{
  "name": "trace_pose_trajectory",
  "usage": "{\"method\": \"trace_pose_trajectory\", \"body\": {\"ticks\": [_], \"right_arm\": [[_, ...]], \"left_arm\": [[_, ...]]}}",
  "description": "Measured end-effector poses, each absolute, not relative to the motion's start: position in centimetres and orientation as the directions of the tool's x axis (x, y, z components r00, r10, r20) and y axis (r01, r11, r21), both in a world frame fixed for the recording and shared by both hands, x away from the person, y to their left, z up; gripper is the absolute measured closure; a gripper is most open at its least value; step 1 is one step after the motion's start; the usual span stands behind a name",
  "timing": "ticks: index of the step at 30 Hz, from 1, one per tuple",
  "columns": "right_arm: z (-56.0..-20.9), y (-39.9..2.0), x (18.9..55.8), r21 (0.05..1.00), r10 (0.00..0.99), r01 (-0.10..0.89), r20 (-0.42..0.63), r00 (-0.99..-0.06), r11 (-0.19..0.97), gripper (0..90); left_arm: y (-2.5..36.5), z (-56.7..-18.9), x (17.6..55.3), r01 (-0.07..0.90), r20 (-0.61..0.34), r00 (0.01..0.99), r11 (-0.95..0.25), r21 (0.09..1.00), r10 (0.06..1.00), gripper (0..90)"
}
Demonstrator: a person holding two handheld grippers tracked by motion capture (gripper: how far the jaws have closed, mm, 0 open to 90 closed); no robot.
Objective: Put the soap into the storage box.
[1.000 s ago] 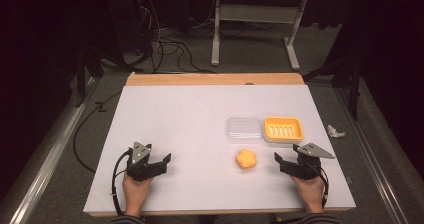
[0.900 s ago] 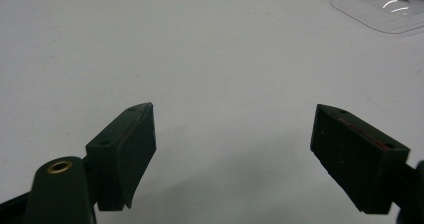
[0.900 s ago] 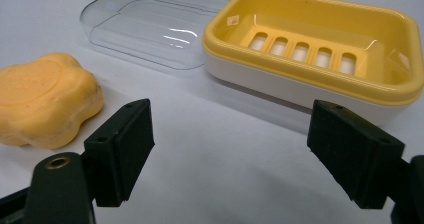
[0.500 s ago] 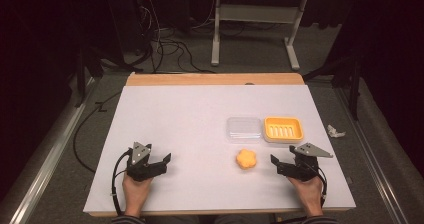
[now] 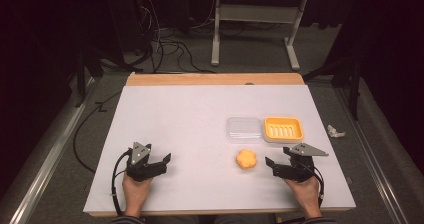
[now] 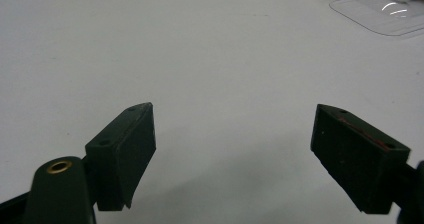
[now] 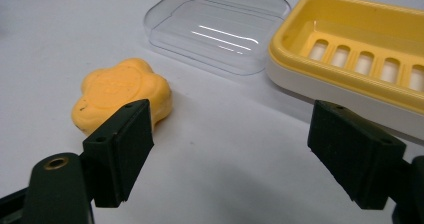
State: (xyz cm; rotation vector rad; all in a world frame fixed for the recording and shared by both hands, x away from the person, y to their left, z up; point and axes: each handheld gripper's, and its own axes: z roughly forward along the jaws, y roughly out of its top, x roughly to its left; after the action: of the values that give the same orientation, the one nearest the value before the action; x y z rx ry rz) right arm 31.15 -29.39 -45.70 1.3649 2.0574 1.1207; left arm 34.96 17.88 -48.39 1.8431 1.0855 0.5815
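Near the table's front edge on the right, the right gripper rests low in the person's hand with its jaws spread wide and nothing between them; the jaws have just been closing a touch after opening fully. Since a second ago it has edged slightly toward the orange flower-shaped soap, which lies on the white table just to the left of its jaws and apart from them. In the right gripper view the soap sits behind the left jaw, untouched. Beyond it lie the clear lid and, touching its right side, the yellow soap dish, both where they were before. Over on the left, the left gripper holds its place, jaws wide apart over bare table, gripping nothing.
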Motion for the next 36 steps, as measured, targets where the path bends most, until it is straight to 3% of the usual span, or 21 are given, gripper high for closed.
{"method": "trace_pose_trajectory", "body": {"ticks": [24, 36], "right_arm": [[-44.2, -25.6, 32.0, 0.772, 0.845, 0.572, 0.085, -0.527, 0.279, 22.0], [-44.4, -23.0, 33.1, 0.700, 0.820, 0.608, 0.057, -0.570, 0.374, 21.9]], "left_arm": [[17.9, -48.4, 35.0, 0.445, -0.044, 0.504, -0.215, 0.869, 0.863, 18.1], [17.9, -48.4, 35.0, 0.446, -0.045, 0.505, -0.216, 0.869, 0.862, 18.1]]}}
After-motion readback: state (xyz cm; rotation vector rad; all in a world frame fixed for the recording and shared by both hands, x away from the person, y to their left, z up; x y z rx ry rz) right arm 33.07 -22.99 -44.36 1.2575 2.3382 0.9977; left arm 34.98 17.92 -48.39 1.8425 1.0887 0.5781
